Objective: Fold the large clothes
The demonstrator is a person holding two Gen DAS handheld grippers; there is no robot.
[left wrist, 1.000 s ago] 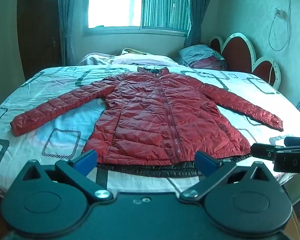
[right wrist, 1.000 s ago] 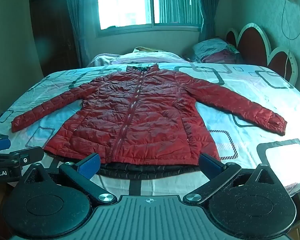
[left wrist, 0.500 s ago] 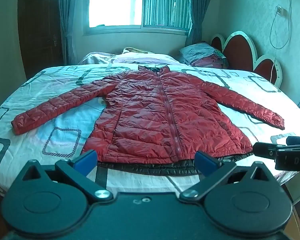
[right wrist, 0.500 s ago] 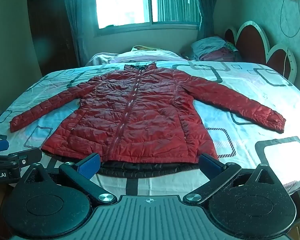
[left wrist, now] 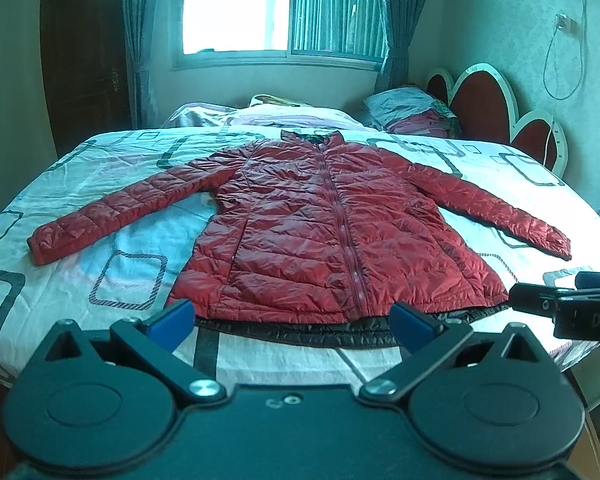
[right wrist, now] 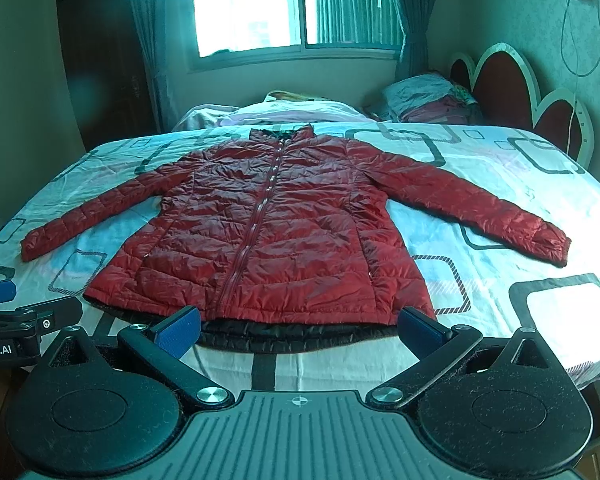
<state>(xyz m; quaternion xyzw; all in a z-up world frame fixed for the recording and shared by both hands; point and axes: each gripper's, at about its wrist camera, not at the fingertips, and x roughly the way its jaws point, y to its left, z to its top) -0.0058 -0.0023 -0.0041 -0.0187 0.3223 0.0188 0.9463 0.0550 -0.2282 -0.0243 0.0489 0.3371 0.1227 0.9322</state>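
On the bed (left wrist: 80, 280), which has a white sheet with square outlines, a red quilted jacket (left wrist: 332, 232) lies flat with the front up and the zipper closed. Both sleeves are spread out to the sides, the collar points toward the window (left wrist: 236, 8), and a dark lining shows under the hem. Pillows and folded clothes (right wrist: 428, 100) lie near the headboard (right wrist: 504, 80). Both tools hang over the near edge of the bed, just before the hem. The left gripper (left wrist: 290, 322) has its jaws wide apart and holds nothing. The right gripper (right wrist: 298, 326) is the same, jaws apart and empty.
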